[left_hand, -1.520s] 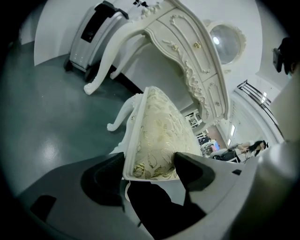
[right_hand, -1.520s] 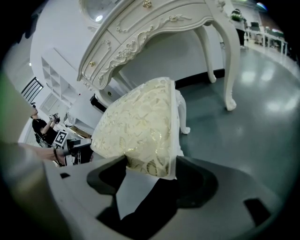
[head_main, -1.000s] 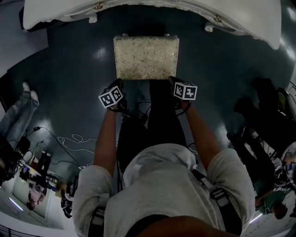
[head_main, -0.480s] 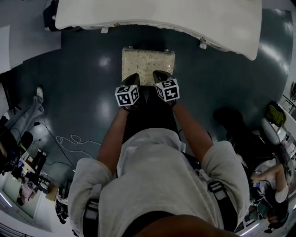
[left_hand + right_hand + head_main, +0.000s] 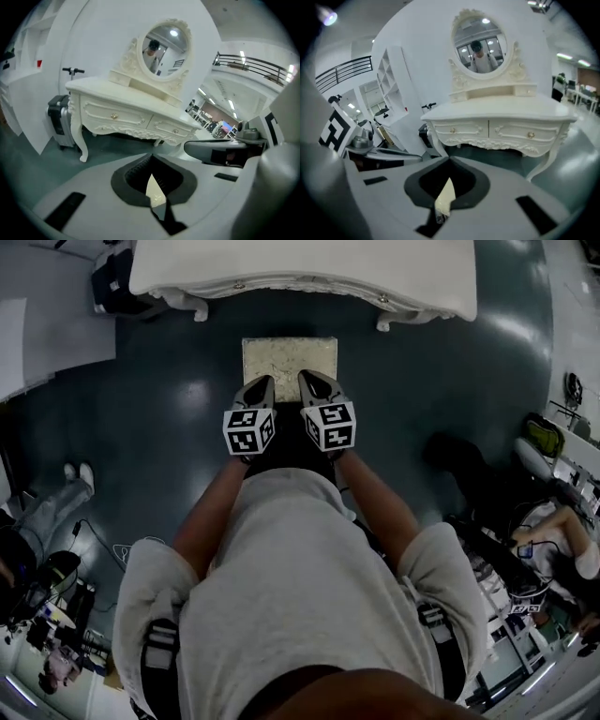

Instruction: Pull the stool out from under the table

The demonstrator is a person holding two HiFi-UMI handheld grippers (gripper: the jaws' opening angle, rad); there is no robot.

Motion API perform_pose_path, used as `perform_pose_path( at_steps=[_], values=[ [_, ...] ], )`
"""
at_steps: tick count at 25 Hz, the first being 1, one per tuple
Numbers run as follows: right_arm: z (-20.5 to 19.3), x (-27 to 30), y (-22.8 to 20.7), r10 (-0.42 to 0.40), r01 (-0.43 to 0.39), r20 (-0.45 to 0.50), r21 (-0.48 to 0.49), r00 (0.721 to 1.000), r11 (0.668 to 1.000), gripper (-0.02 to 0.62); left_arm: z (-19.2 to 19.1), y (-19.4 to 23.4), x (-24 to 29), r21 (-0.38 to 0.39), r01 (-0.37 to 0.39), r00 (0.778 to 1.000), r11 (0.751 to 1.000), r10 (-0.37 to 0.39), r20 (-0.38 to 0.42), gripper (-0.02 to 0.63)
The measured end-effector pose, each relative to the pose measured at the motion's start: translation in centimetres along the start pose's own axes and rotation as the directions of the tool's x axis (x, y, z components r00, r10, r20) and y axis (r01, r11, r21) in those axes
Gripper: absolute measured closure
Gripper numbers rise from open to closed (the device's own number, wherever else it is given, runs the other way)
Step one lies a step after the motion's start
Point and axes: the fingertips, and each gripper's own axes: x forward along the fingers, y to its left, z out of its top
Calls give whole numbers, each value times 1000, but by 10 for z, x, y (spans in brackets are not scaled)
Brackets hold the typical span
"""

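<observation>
The stool point(image 5: 288, 354), a low seat with a cream patterned cushion, stands on the dark floor just in front of the white dressing table point(image 5: 300, 273), clear of its underside. My left gripper point(image 5: 263, 382) and right gripper point(image 5: 307, 379) hang side by side high above the stool's near edge, touching nothing. Both are shut with nothing held. In the left gripper view the shut left gripper point(image 5: 155, 188) shows only a sliver of cream through its slit. The right gripper point(image 5: 443, 197) looks the same, facing the dressing table point(image 5: 497, 124) and its oval mirror point(image 5: 480, 44).
A dark suitcase point(image 5: 58, 119) stands by the table's left leg. A white wall panel rises behind the table. Cables point(image 5: 122, 545) lie on the floor at left. People and equipment crowd the right edge point(image 5: 553, 521) and lower left corner.
Both grippers have risen from the stool's near corners and come together side by side. The head camera sits higher, so the stool and table look smaller.
</observation>
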Motion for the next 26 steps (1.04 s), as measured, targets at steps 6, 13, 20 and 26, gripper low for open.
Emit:
perform_pose_path(
  at_steps=[6,13,20,26],
  values=[
    [53,-73,40,-124,126,161,-3,979,992,581,50,-28,-67,118,55,992,992,-67,104,598],
    [78,-118,53,-180,194,217,-48,959,980,581,82,-53,-109,238,94,978,967,-134,157,598],
    [110,-142,68,-200,231,294,-74,935,970,581,109,-72,-131,344,119,952,932,-205,226,598],
    [123,-152,79,-201,235,326,-69,924,969,581,119,-74,-143,355,125,940,926,-225,257,598]
  ],
)
